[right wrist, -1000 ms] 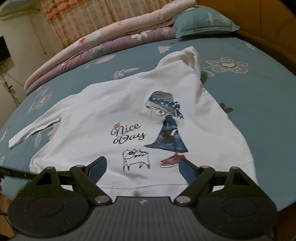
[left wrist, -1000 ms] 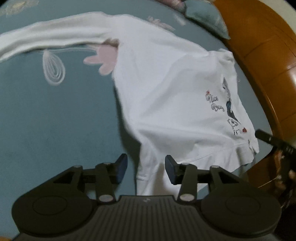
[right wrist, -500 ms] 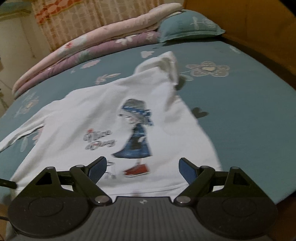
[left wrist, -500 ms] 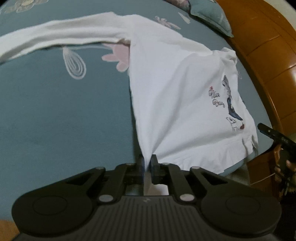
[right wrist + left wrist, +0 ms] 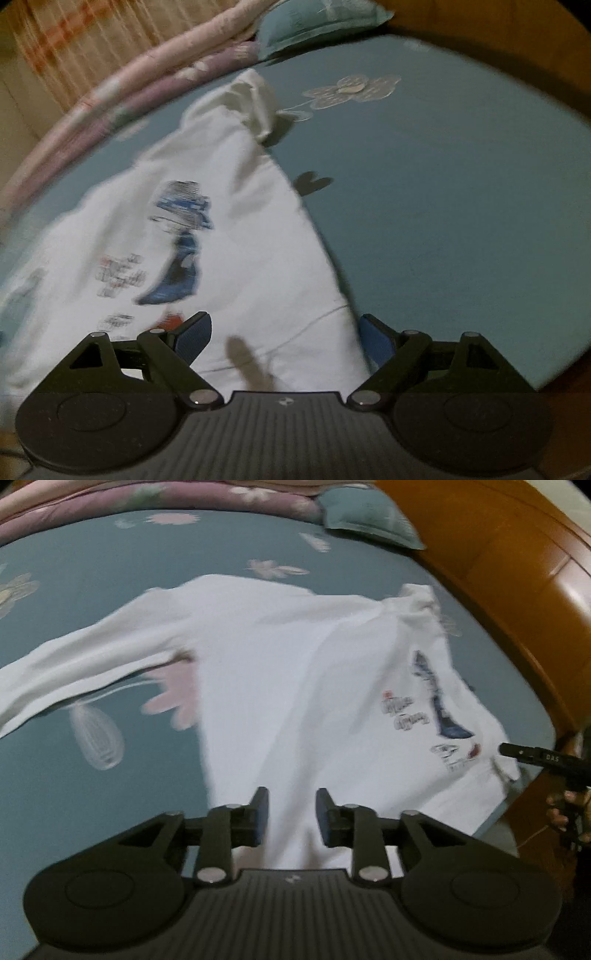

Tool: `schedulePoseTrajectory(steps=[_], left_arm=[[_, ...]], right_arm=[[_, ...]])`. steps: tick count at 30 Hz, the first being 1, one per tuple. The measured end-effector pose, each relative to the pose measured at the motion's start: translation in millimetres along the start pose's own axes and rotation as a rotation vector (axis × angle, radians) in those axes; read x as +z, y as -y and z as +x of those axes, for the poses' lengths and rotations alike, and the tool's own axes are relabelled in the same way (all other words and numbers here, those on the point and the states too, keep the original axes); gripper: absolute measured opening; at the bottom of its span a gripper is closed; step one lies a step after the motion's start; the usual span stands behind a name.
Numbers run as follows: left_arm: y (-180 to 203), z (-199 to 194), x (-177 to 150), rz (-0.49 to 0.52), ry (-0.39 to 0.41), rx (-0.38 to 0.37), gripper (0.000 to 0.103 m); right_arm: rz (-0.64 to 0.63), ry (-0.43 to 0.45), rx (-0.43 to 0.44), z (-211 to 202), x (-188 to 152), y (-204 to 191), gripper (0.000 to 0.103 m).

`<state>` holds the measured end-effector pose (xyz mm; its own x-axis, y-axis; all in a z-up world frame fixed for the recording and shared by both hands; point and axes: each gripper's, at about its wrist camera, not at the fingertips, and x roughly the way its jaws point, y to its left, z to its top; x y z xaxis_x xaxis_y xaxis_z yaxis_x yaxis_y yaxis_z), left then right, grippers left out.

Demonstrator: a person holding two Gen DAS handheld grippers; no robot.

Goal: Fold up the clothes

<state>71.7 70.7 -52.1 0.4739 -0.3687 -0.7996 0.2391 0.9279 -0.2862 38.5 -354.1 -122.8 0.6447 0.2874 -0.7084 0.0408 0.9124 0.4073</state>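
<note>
Now opening left gripper (image 5: 290, 814) over white shirt (image 5: 295, 686) hem, unpinched; right gripper (image 5: 284, 341) widening at five o'clock corner, empty.

The left gripper (image 5: 289, 818), pinched shut on the white sweatshirt (image 5: 295, 686) hem half a second ago, is opening with fabric between its jaws, while the right gripper (image 5: 284, 341) has shifted toward the sweatshirt's right edge.

Black tongs (image 5: 290, 818), blue pads (image 5: 194, 338), silver rivets.

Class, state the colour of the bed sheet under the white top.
Teal-blue bed sheet with pale flower prints; the right wrist view shows it best.
</note>
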Motion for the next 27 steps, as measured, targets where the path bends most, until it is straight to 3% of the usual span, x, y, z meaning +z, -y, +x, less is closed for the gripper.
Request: schedulePoseTrajectory(steps=[7, 9, 17, 20, 27], left_arm=[[34, 33, 8, 0.037, -0.018, -0.089, 0.031], [40, 39, 9, 0.039, -0.028, -0.099, 0.031], [36, 40, 7, -0.012, -0.043, -0.106, 0.031], [37, 44, 11, -0.033, -0.047, -0.105, 0.031], [47, 42, 8, 0.006, -0.041, -0.098, 0.033]], right_arm=[[0.078, 0.018, 0.298, 14, 23, 46, 0.095], [0.107, 0.009, 0.327, 20, 30, 54, 0.084], [0.139, -0.097, 0.489, 27, 31, 74, 0.074], [0.138, -0.114, 0.514, 45, 45, 72, 0.066], [0.072, -0.230, 0.511, 45, 47, 60, 0.066]])
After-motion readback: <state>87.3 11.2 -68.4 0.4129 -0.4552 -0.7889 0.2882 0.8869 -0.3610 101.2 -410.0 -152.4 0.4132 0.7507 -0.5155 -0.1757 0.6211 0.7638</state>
